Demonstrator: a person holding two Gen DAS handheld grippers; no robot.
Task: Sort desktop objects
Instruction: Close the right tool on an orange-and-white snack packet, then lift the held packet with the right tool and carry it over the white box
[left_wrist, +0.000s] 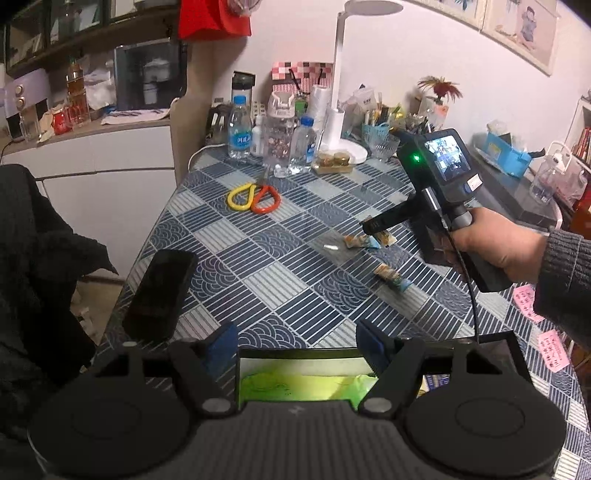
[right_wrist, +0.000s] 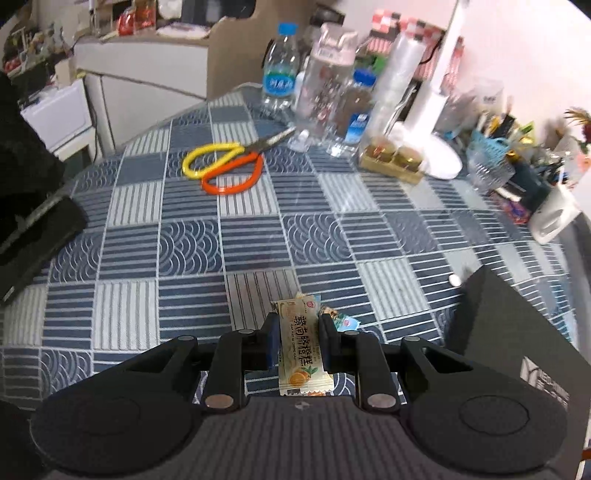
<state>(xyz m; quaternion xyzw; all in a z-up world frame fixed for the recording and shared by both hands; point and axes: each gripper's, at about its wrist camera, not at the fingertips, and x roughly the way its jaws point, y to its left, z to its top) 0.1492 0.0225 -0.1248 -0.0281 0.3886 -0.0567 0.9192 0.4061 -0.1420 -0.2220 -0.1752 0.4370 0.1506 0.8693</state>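
My right gripper (right_wrist: 298, 334) is shut on a cream snack packet (right_wrist: 301, 350) with an orange picture, held lengthwise between the jaws just above the table. In the left wrist view the right gripper (left_wrist: 376, 229) hangs over the table's right middle with the packet's end (left_wrist: 387, 238) showing. Another packet (left_wrist: 358, 242) lies beside it and a third (left_wrist: 393, 280) lies nearer. My left gripper (left_wrist: 297, 341) is open and empty at the table's near edge. Scissors with yellow and orange handles (left_wrist: 254, 198) lie at the far left, also in the right wrist view (right_wrist: 223, 166).
A black phone (left_wrist: 160, 293) lies at the table's left edge. Water bottles (left_wrist: 240, 127), a white lamp base (left_wrist: 345, 147), a gold box of chocolates (left_wrist: 334, 162) and a pen basket (left_wrist: 376, 131) crowd the far edge. Pink notes (left_wrist: 524, 299) lie at the right. A black box (right_wrist: 517, 332) sits near right.
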